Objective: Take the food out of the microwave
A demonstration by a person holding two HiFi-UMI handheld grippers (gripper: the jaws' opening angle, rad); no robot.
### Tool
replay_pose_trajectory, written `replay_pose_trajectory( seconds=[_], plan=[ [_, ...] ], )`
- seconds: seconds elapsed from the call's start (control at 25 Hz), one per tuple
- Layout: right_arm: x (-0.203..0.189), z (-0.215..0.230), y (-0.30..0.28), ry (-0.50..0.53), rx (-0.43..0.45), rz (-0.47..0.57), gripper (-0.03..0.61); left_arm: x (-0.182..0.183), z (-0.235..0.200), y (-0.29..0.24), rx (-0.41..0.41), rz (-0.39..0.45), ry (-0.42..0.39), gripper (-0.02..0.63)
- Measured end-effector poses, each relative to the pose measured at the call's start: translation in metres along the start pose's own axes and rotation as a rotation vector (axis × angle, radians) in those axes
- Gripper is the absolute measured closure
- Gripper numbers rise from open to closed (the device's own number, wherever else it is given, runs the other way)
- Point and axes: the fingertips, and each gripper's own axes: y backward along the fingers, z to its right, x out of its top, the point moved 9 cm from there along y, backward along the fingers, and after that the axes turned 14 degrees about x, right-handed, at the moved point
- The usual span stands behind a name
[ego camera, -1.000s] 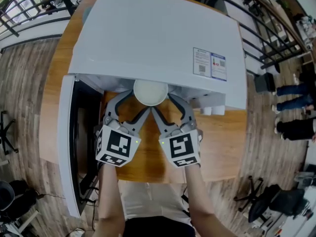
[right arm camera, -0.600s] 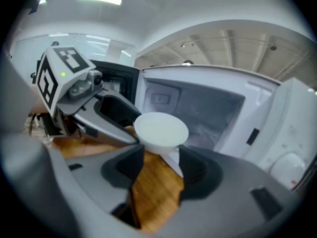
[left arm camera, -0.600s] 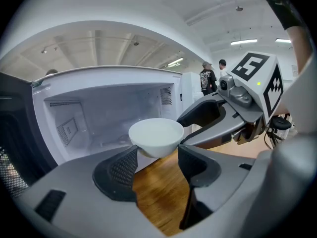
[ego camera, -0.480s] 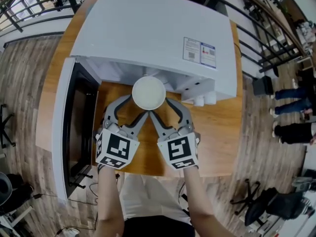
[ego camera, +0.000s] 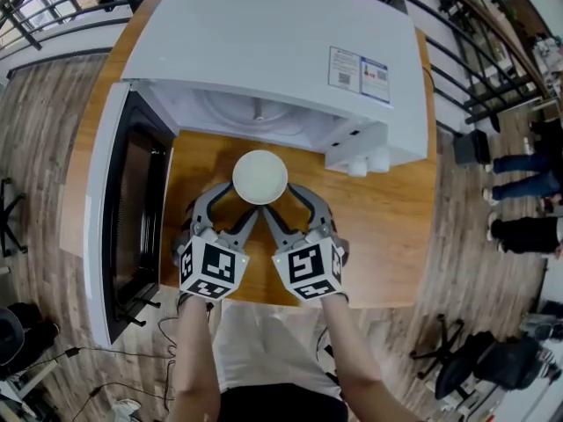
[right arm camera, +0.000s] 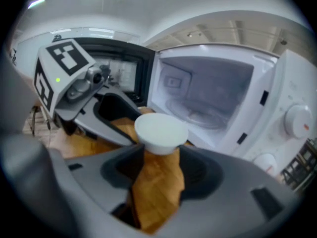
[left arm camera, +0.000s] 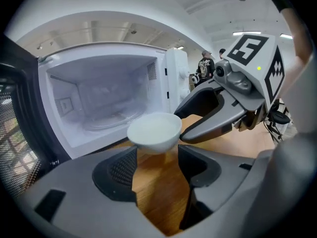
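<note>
A white bowl (ego camera: 259,177) with pale contents hangs over the wooden table (ego camera: 387,227), just in front of the open microwave (ego camera: 264,42). My left gripper (ego camera: 242,199) clasps its lower left side and my right gripper (ego camera: 280,199) its lower right; both are shut on it. In the left gripper view the bowl (left arm camera: 154,130) sits between my jaw tips, and the right gripper (left arm camera: 233,98) presses in from the right. The right gripper view shows the bowl (right arm camera: 161,131) the same way, with the left gripper (right arm camera: 84,93) beside it. The microwave cavity (ego camera: 255,112) holds only its glass turntable (right arm camera: 195,114).
The microwave door (ego camera: 123,209) stands swung out on the left, reaching past the table's front edge. Bare wood lies under and to the right of the bowl. Railings (ego camera: 493,69), people's legs (ego camera: 528,161) and office chairs (ego camera: 493,363) surround the table on the floor.
Both grippers have drawn the bowl back out of the microwave mouth toward me; it has gone from under the top edge to fully over the table.
</note>
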Motion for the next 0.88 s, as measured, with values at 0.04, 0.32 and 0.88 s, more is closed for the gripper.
replay_pose_trajectory(
  seconds=[0.04,0.32,0.88],
  plan=[
    [-0.004,-0.001,-0.002,-0.007,0.003,-0.01,0.344,-0.003,0.003,-0.001,-0.002,-0.005,-0.005,0.331],
    [-0.016,-0.008,-0.005,-0.035,0.015,-0.016,0.344,-0.013,0.012,0.0,-0.012,-0.025,-0.02,0.331],
    [-0.024,-0.012,-0.004,-0.057,0.027,-0.03,0.344,-0.019,0.015,0.002,-0.03,-0.037,0.001,0.331]
  ],
)
